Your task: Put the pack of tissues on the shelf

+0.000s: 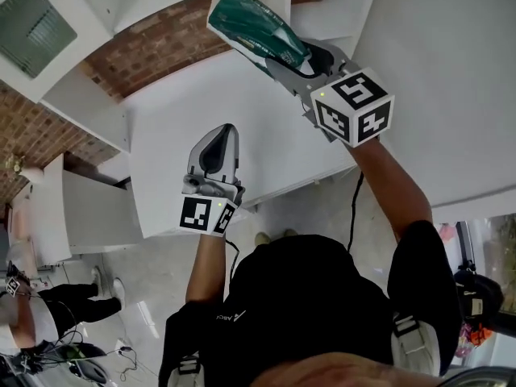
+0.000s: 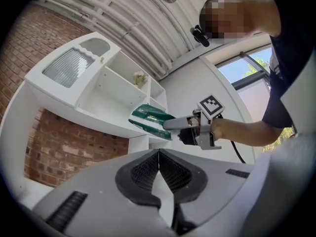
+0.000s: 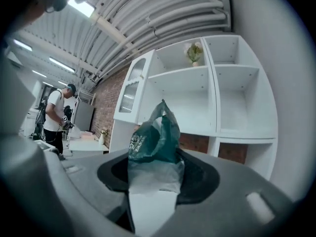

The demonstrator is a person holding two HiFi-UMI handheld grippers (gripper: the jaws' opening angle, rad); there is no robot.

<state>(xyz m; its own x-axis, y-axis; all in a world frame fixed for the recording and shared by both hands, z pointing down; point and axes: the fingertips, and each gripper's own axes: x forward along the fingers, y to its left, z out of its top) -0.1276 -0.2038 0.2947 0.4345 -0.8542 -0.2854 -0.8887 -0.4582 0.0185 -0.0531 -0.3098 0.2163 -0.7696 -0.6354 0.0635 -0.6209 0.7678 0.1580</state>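
Pack of tissues (image 3: 155, 142), green wrap: pinched in the right claw (image 3: 155, 177), long axis running out along the jaws toward 12 o'clock, where the white shelf (image 3: 183, 73) stands ahead. Left claw (image 2: 158, 157): closed on nothing, held back at 7 o'clock of the pack, the farther of the two from the shelf.

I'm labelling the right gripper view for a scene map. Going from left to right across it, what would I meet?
Person → pack of tissues → small plant. The glass cabinet door overlaps the pack sideways, so it is left out.
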